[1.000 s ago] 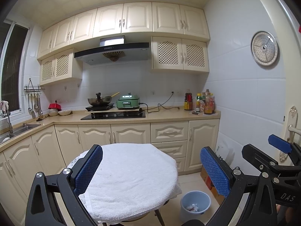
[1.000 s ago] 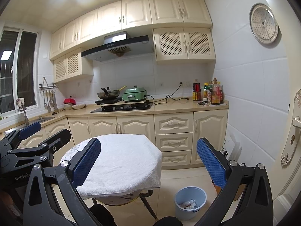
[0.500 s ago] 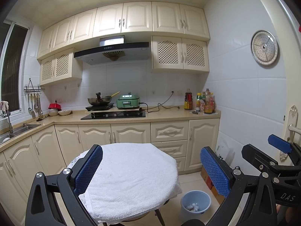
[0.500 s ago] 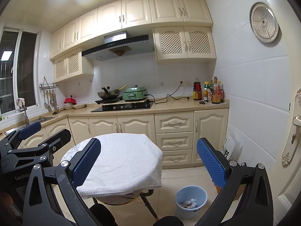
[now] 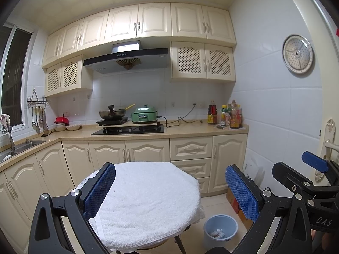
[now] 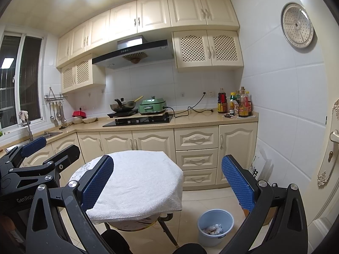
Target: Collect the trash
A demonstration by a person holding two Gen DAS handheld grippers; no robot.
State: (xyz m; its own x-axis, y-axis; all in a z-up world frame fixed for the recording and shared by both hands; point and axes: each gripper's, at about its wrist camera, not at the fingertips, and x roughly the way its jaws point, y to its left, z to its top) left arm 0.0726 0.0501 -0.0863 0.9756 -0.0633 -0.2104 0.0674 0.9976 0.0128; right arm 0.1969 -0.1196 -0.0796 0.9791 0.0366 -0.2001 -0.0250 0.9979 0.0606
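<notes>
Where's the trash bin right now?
The blue trash bin stands on the floor, lower right in both views, just right of the towel-covered table.

Round table (image 5: 148, 196) near centre, covered by a white towel (image 6: 139, 182). Far counter (image 5: 190, 130): black hob (image 5: 127, 129) carrying a wok (image 5: 112, 113) and, to its right, a green electric cooker (image 5: 145, 115); its cord runs right to a wall socket (image 6: 209, 93). Cluster of sauce bottles (image 5: 225, 115) at the counter's right end. Range hood (image 6: 135, 53) above the hob. Far left: sink (image 5: 23, 145), hanging utensils (image 6: 56, 110), window (image 6: 19, 80). Right wall: round perforated metal plate (image 5: 297, 54). Door handle (image 6: 334, 136) at right edge.
</notes>
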